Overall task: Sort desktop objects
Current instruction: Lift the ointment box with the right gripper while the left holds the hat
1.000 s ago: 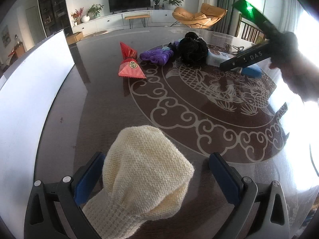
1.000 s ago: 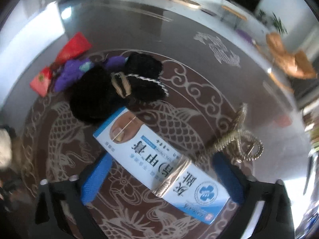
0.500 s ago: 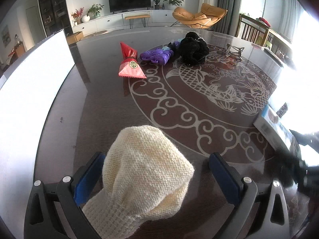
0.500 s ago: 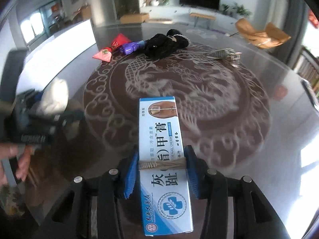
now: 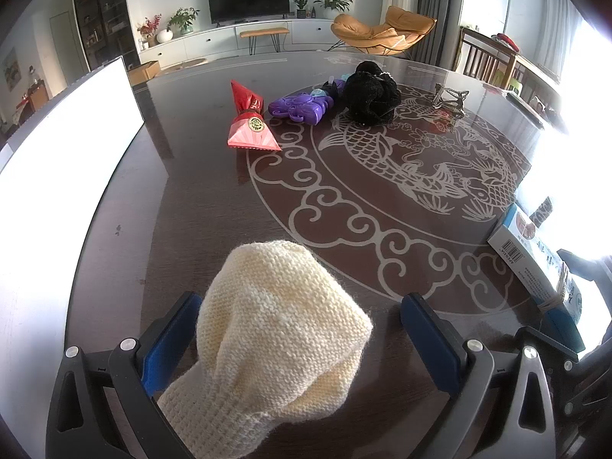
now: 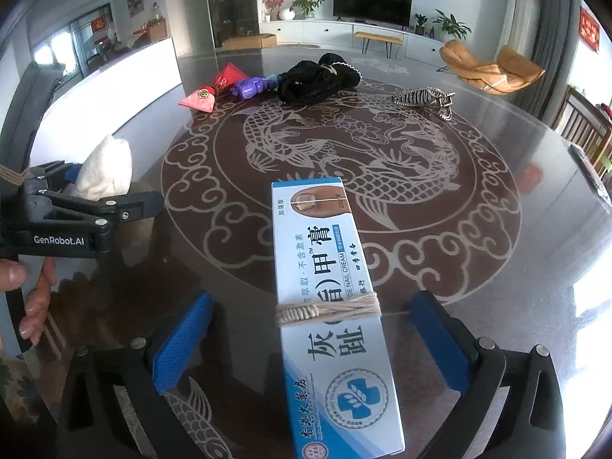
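A cream knitted sock (image 5: 275,329) lies on the dark table between the wide-open fingers of my left gripper (image 5: 302,336); it also shows in the right wrist view (image 6: 105,172). A blue and white nail cream box (image 6: 332,306) with a cord around it lies between the open fingers of my right gripper (image 6: 313,340), touching neither pad; the box also shows in the left wrist view (image 5: 535,256). At the far side lie a red packet (image 5: 248,122), a purple toy (image 5: 302,107), a black fabric bundle (image 5: 371,91) and a metal hair clip (image 5: 449,97).
The round table (image 5: 199,199) has a carved fish pattern. A white panel (image 5: 57,176) stands along its left side. Chairs and a TV cabinet stand beyond the table's far edge.
My right gripper carried the box from the far pile to the near right of the table, then opened its fingers off it. The left gripper and sock have not moved.
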